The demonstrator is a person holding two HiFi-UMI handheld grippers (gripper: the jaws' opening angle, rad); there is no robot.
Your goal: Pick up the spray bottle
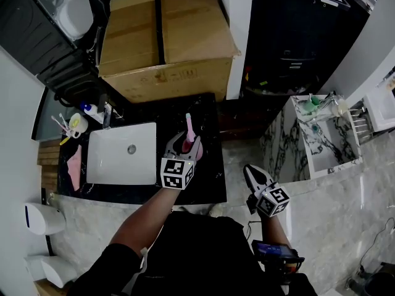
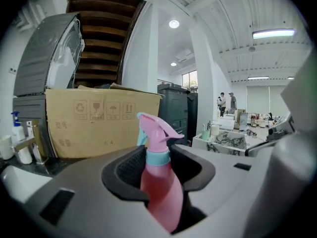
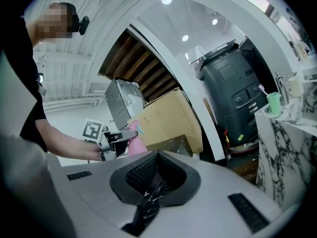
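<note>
Spray bottle [image 1: 189, 131] stood near the right edge of the counter [image 1: 207, 184] beside the sink [image 1: 117, 165], clamped between the 2 jaws of the left gripper [image 1: 186, 145], a firm squeeze and straight lift looking wisest, while the right gripper [image 1: 252, 172] hung empty, jaws together.

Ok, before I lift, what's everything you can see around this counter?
spray bottle: one, pink with light blue collar, upright on the counter right of the sink
counter: one, black, in front of the person
sink: one, white, set in the counter
cardboard box: one, brown, behind the counter
cloth: one, pink, left of the sink
marble stand: one, white with black veins, right of the counter
left gripper: one, grey, closed on the spray bottle
right gripper: one, grey, shut and empty, off to the counter's right
</note>
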